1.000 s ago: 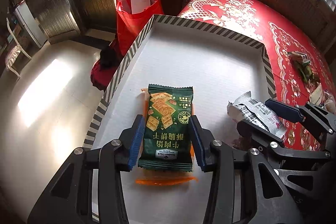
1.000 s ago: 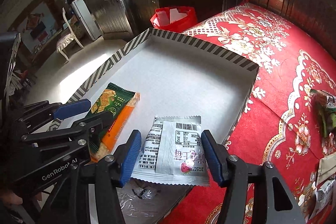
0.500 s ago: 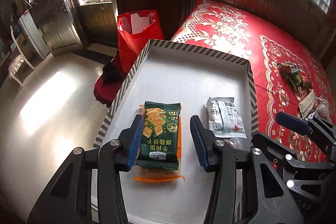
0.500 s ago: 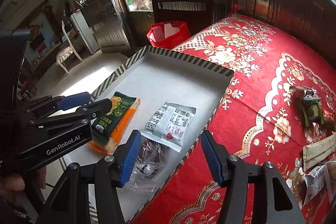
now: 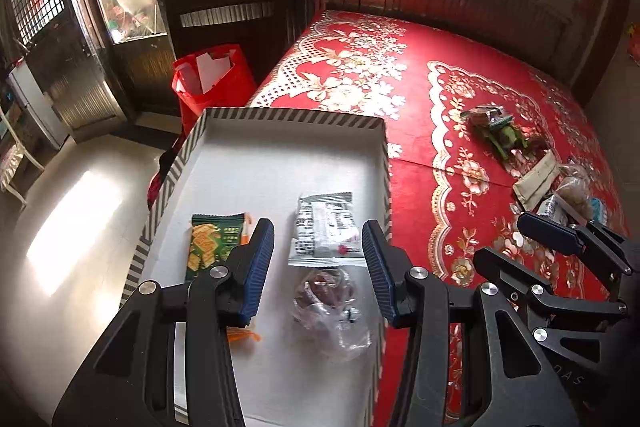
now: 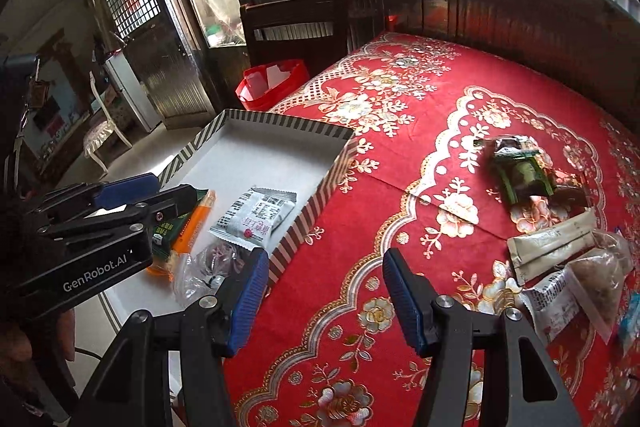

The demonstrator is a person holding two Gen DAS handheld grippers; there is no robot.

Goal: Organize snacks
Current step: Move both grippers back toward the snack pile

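A striped-edged white tray (image 5: 280, 119) (image 6: 332, 187) lies on the red floral cloth. In it rest a green cracker packet (image 5: 210, 243) on an orange packet (image 6: 196, 223), a white packet (image 5: 326, 229) (image 6: 256, 217) and a clear plastic bag (image 5: 332, 301) (image 6: 208, 263). My left gripper (image 5: 318, 263) hangs open above the tray, holding nothing. My right gripper (image 6: 322, 299) is open and empty over the cloth, just right of the tray. More snacks lie at the right: a green packet (image 6: 520, 175) (image 5: 500, 135), a beige packet (image 6: 552, 243) and several others (image 6: 576, 287).
The red cloth (image 6: 420, 107) covers a wide surface with a dark wooden wall behind. A red bag (image 5: 212, 79) stands on the floor beyond the tray's far left corner. The pale floor (image 5: 72, 227) drops away on the left.
Both grippers have let go of their packets and drawn back and up. The green packet and the white packet now lie in the tray. Both views have swung to the right.
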